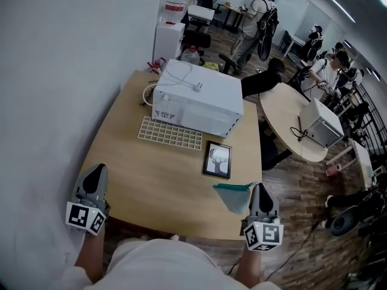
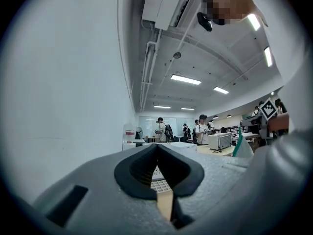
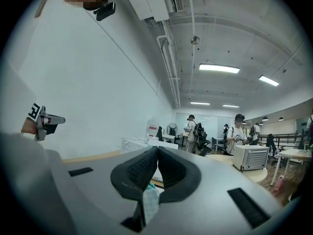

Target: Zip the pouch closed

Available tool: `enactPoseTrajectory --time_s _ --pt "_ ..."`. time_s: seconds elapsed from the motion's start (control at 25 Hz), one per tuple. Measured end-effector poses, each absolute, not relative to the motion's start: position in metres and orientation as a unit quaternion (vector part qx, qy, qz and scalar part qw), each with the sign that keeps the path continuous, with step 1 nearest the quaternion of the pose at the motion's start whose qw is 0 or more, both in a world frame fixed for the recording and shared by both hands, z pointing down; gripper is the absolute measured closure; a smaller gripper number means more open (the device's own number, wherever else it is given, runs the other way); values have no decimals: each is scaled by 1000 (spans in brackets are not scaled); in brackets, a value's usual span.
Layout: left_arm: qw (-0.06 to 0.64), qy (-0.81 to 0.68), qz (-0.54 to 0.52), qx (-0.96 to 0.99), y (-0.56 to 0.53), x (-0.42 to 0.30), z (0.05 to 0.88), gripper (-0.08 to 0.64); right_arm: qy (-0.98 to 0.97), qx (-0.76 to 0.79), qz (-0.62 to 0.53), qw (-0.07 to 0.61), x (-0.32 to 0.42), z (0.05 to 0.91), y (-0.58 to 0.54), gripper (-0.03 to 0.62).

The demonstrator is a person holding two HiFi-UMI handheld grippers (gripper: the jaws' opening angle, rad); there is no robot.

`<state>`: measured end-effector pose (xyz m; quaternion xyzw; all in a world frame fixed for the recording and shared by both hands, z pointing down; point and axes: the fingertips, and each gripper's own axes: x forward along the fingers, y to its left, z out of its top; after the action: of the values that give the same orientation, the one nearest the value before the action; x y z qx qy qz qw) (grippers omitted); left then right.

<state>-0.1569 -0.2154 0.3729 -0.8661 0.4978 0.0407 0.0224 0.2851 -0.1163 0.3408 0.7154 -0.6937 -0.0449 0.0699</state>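
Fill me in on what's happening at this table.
A person at a wooden table works with a handheld gripper in each hand. The right gripper is shut on a pale teal pouch at the table's front right edge. The left gripper is shut and empty near the front left corner, apart from the pouch. Whether the zip is closed cannot be told. A white microwave, grid tray and framed picture sit further back.

Steep overhead; two level; table (image 1: 133,162) shared

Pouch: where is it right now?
In the head view the pouch is at the lower right, over the near right corner of the table. It is clamped in the right gripper, just beyond the picture frame.
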Motion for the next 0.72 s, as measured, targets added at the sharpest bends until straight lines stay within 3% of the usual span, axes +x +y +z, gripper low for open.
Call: enactPoseTrajectory --time_s 0.72 --pt "25 498 53 -865 -214 -161 366 548 -698 710 -53 71 269 341 -126 586"
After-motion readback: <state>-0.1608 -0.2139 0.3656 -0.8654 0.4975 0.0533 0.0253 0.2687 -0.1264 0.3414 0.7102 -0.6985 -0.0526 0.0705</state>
